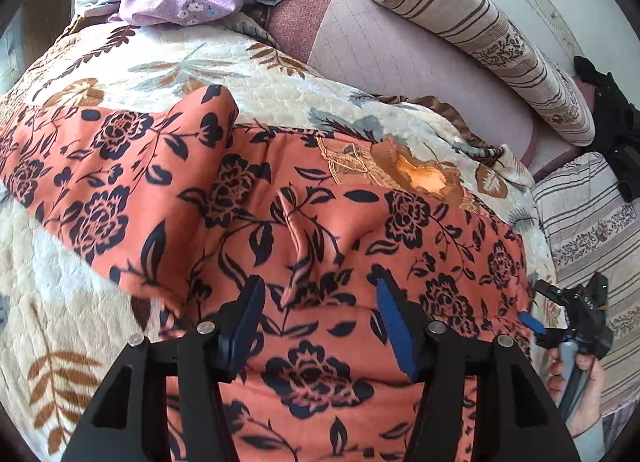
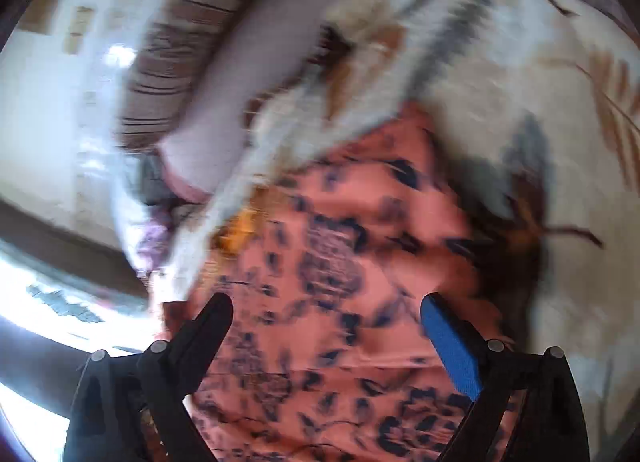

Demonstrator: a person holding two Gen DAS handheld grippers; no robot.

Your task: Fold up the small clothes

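One orange floral garment (image 1: pixel 280 230) spread on the blanket (image 1: pixel 224 66) on the bed. Two tongs: left tongs (image 1: pixel 320 314) spread wide above it, right tongs (image 2: pixel 326 326) spread too, that view blurred. One bolster (image 1: pixel 476 34) beyond.

Bed (image 1: pixel 400 62): leaf-print blanket (image 1: pixel 240 66), bolster (image 1: pixel 472 26), perhaps pillow (image 1: pixel 588 230).
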